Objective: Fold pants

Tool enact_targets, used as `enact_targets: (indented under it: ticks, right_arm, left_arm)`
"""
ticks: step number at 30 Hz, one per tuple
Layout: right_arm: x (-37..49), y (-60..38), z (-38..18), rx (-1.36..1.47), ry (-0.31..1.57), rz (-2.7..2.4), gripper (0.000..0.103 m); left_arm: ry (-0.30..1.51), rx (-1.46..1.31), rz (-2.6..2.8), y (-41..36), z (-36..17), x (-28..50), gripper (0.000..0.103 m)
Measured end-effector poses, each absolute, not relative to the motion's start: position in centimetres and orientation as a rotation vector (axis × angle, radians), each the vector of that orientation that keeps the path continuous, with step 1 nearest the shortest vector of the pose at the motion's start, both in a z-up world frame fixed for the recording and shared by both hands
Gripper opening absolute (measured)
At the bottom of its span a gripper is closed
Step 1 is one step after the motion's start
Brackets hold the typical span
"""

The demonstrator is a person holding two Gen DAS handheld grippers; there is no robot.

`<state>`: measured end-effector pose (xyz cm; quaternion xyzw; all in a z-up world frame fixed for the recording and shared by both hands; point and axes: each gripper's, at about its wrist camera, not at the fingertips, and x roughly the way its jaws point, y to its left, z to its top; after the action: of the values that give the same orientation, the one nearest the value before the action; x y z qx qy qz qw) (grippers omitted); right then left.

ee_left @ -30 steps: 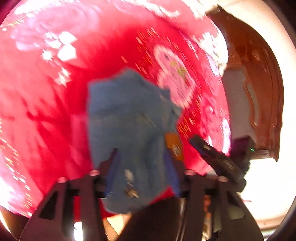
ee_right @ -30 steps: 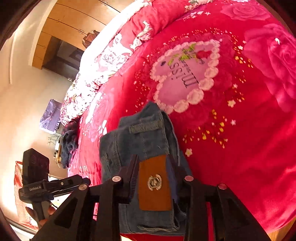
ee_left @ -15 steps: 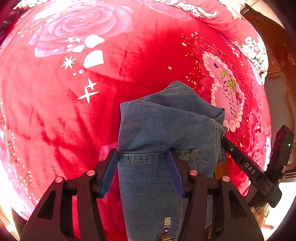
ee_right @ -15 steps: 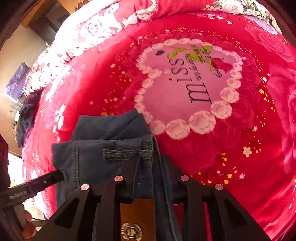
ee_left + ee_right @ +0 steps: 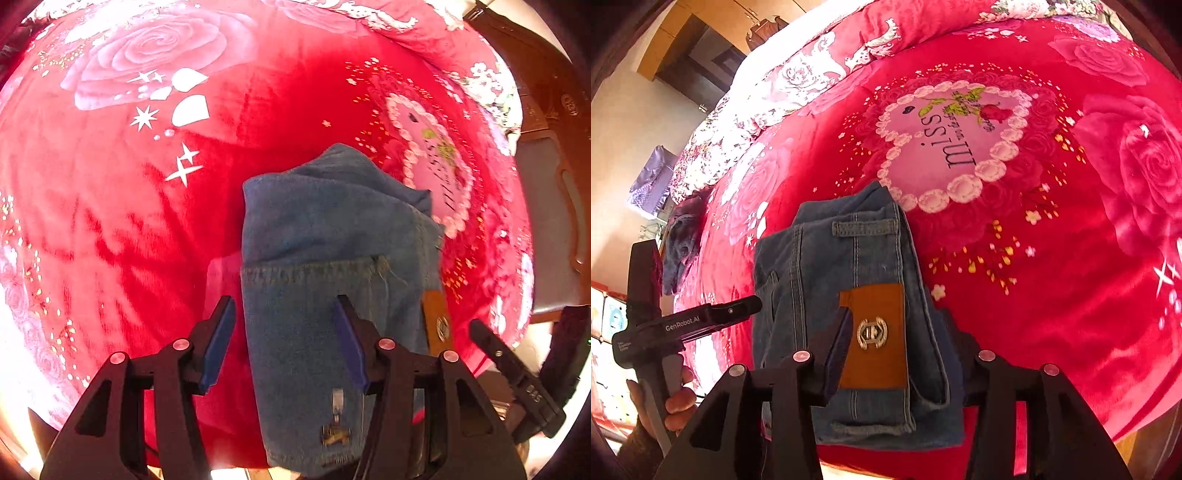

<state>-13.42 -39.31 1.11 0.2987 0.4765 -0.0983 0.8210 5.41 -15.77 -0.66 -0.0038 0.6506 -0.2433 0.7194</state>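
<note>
The blue jeans lie folded into a compact stack on the red blanket, close to the bed's near edge. My left gripper hovers open over their left side: one blue pad stands off the denim edge and the other is above the cloth. In the right wrist view the waistband end of the jeans, with its brown leather patch, sits between the fingers of my right gripper. Its jaws are opening, and I cannot see the pads pressing the denim. A hand holds the left gripper beside the stack.
A pink heart print lies just beyond the jeans. Dark clothes sit at the bed's left edge. A carved wooden headboard stands on the right, and the right gripper's body is at the lower right.
The jeans, carried between both grippers a second ago, now rest on the blanket. The right jaws narrowed on the waistband, then widened. The left view has steadied, tilted further down.
</note>
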Motion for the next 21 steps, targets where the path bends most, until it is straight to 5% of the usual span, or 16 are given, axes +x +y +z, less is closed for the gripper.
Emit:
enact_targets:
  ticks: [3,11,14,15,21]
  right_arm:
    - [-15.9,-39.4,0.4,0.712,1.014,-0.210,0.062]
    - [-17.6,-39.0,-3.5,0.840,1.026,-0.157,0.065]
    - [-16.4,-38.3,-3.7,0.737,1.043,-0.168,0.040]
    - [-16.2,-37.8,-3.3,0.679,1.060,-0.176,0.021]
    - [-17.7,-35.9,-1.9,0.439,1.099,-0.203,0.015]
  left_arm:
    - [1.429,0.004,-0.549,-14.0,-0.1,3.6,0.073]
    - [1.592,-0.111,-0.617,-13.0,-3.0,-1.1,0.073]
    - [1.649,-0.072,-0.592,-14.4,-4.4,-1.8,0.073]
    - [1.669,-0.090,-0.602,-14.5,-4.3,-2.1,0.066]
    - [1.686,0.031,-0.591,-15.6,-5.7,-3.4,0.066]
